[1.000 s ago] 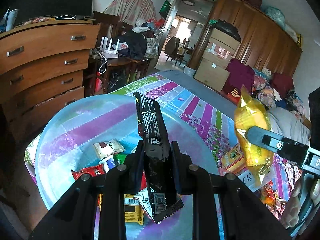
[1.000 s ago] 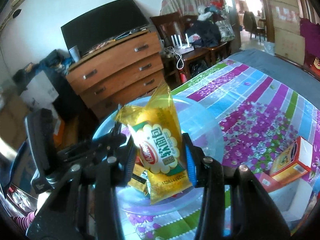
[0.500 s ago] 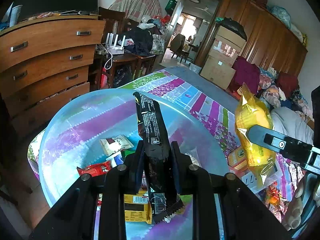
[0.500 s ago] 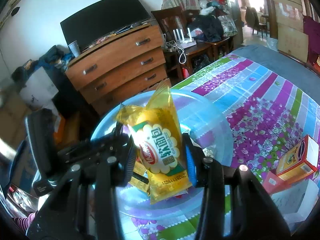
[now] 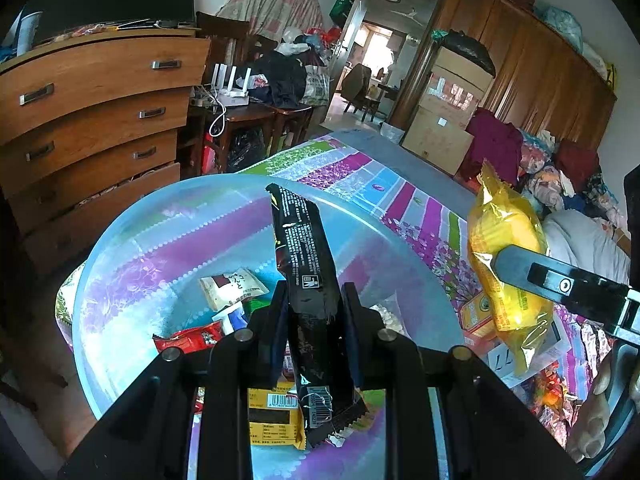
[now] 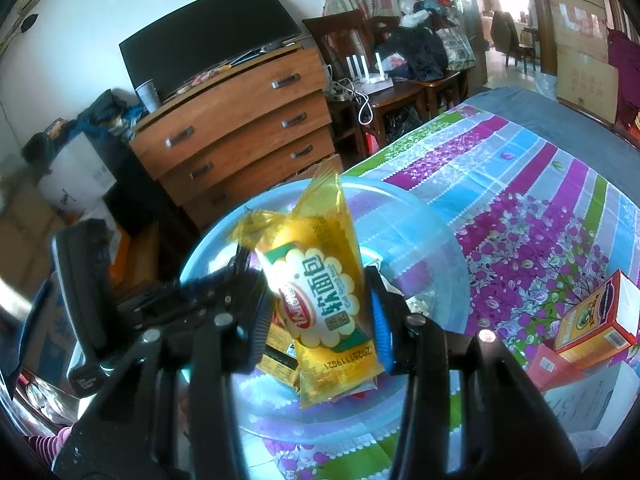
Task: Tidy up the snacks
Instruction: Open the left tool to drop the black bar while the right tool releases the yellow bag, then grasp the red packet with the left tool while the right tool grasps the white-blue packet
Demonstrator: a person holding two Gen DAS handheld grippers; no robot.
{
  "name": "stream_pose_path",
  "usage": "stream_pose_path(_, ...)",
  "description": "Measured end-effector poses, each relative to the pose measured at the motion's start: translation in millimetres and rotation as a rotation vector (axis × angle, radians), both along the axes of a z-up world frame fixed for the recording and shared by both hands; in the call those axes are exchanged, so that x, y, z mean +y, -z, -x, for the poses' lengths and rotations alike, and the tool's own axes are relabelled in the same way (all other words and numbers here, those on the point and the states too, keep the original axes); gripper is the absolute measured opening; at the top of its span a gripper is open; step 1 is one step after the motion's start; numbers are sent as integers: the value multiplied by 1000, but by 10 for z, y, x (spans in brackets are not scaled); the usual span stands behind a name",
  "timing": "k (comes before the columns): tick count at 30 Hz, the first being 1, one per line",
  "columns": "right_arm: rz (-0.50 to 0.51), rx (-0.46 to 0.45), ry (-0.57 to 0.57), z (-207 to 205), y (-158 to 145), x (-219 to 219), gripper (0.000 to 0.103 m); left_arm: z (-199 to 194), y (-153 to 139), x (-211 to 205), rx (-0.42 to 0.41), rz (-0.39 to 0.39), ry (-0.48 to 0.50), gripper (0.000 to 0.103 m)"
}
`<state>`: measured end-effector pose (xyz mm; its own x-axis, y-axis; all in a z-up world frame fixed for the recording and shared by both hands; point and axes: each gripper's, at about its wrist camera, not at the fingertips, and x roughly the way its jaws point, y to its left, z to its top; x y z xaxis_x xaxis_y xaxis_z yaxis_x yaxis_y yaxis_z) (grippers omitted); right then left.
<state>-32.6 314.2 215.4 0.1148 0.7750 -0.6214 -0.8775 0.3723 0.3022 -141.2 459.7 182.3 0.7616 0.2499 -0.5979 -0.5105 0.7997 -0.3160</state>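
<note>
Right now both grippers carry a snack above the wide, translucent pale-blue plastic basin, which sits on the bright striped floral cloth and already holds several small packets. The left gripper is clamped narrowly on a long black foil snack bar wrapper, gripped low, so most of its length stands unsupported above the jaws. The right gripper pinches a yellow cellophane soft-bread packet across its middle.

The likeliest trouble is the slick, puffy yellow packet sliding out early, since the film gives under the pads. It hangs near the basin's rim, so a release from there could land it on the cloth beside the orange cardboard box. The black wrapper could swing and tip over the rim when dropped.
</note>
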Motion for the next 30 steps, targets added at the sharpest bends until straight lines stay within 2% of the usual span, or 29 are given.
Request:
stream_pose_path(12,14,12,6,-23,70,16,46,6,54,41,9,5,-26,27)
stream_pose_path(13,21,15,8,-25,88,25,46,19,59,49,6,6,-32,38)
stream_pose_path(14,29,13,12,-19,96,31,51,34,61,54,1,7,-37,54)
stream_pose_path(15,30,10,15,-23,105,26,56,43,63,61,-2,6,-40,62)
stream_pose_path(17,23,-7,26,-7,86,4,75,65,63,61,-9,-6,-53,84)
stream_pose_path(19,15,-31,46,12,51,-36,85,53,76,65,-9,3,-45,94)
stream_pose_path(21,7,-42,58,24,7,-90,88,42,89,62,1,5,-50,96)
stream_pose_path(24,-63,-70,51,161,-148,-379,88,56,70,29,3,3,-56,96)
stream_pose_path(27,-181,-147,63,489,-251,-1116,88,146,-48,-75,-37,-21,-55,96)
stream_pose_path(30,-191,-177,155,584,-43,-1879,88,242,-161,-298,-80,-43,-18,96)
